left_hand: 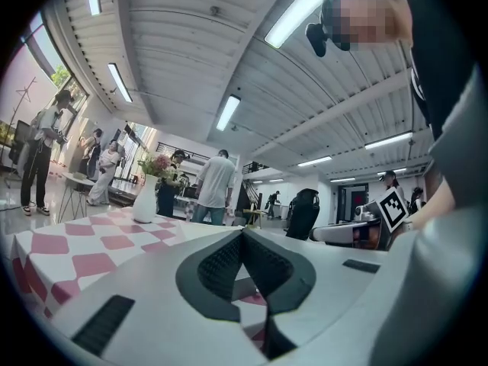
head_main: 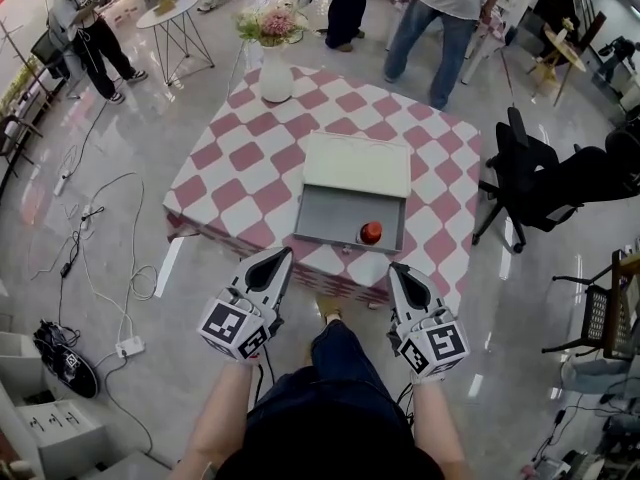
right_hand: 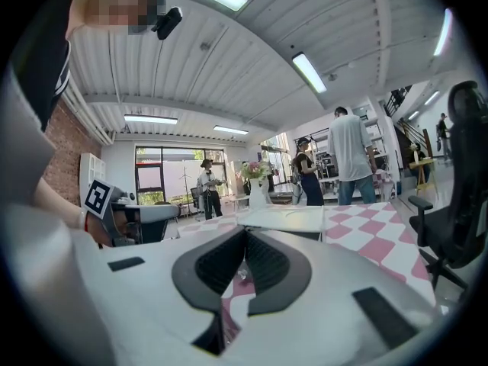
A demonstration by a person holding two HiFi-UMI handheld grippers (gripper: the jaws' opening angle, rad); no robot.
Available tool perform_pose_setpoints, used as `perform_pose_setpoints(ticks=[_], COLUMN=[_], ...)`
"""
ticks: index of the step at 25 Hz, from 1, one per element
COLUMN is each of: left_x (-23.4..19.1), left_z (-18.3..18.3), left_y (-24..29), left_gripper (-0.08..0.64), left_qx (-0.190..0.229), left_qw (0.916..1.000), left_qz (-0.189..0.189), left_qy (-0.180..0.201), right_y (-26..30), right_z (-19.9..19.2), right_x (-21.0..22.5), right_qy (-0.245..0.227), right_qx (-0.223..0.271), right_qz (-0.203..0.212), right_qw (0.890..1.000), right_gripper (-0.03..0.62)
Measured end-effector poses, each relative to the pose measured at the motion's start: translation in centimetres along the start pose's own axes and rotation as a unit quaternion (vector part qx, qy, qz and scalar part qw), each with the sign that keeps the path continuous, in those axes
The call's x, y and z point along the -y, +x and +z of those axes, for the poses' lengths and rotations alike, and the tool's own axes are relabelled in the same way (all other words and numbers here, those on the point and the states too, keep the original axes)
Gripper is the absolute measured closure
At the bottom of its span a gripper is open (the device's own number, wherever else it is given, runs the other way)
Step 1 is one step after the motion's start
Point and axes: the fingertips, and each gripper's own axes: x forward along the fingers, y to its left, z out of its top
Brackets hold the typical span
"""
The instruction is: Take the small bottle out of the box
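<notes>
Both pairs of jaws are sitting pressed together and holding nothing, with the left gripper and right gripper hovering side by side just short of the table's near edge. This looks like the approach step. The small bottle is standing in the near right corner of the open box, so the right gripper is needing to open first and then reach in. Counting: two grippers, one box, one bottle, one vase.

Right gripper jaws together, nothing between, tips aimed at the box. Vase behind the box, checkered table under it, black chair to the box's right, people standing well behind it.
</notes>
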Motion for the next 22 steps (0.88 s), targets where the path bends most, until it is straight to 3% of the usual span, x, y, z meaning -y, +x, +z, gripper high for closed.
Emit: perform_pose_setpoints(ticks=[13, 15, 22], left_x=[-1.6, -1.8, -2.1], left_z=[-1.7, -1.9, -2.8], left_y=[4.4, 5.0, 6.8], left_gripper=[0.557, 0.557, 0.557], left_qx=[-0.02, -0.024, -0.035], left_qw=[0.9997, 0.9995, 0.9992], left_qz=[-0.006, -0.004, -0.012], left_qy=[-0.015, -0.018, -0.018], right_y=[4.2, 4.7, 6.4], right_z=[-0.6, -0.8, -1.6], right_x=[2.2, 2.3, 3.2], right_qy=[-0.035, -0.042, -0.051], right_qx=[-0.032, -0.039, -0.06], right_qz=[0.012, 0.019, 0.03], right_qw=[0.999, 0.998, 0.996], right_gripper=[0.588, 0.544, 0.49])
